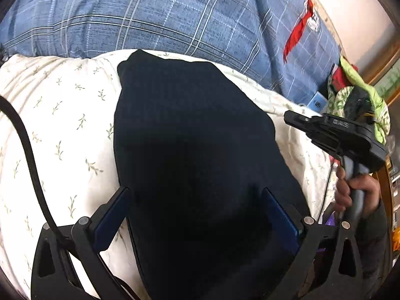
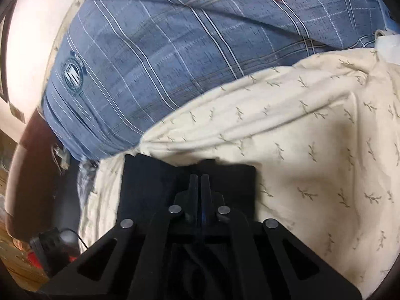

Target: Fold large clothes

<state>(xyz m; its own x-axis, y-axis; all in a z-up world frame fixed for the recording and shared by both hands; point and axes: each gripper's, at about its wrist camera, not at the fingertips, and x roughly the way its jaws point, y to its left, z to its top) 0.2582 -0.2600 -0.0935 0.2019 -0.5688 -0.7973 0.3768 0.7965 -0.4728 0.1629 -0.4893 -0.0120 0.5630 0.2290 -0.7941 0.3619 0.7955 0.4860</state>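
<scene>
A dark navy garment (image 1: 195, 135) lies folded in a long strip on the cream leaf-print bedsheet (image 1: 62, 115). My left gripper (image 1: 197, 195) is open, its fingers on either side of the garment's near part, which lies between the jaws. My right gripper (image 1: 290, 118) shows at the right of the left wrist view, held by a hand above the sheet beside the garment. In the right wrist view my right gripper (image 2: 199, 176) is shut with nothing visibly between the fingers, just above a folded part of the dark garment (image 2: 150, 182).
A blue plaid duvet (image 1: 175, 17) bunches along the far side of the bed, with a red ribbon (image 1: 297, 35) on it. Green and red clothes (image 1: 355, 92) pile at the right. A black cable (image 1: 27, 150) crosses the sheet at left. Floor and dark objects (image 2: 50, 247) lie beside the bed.
</scene>
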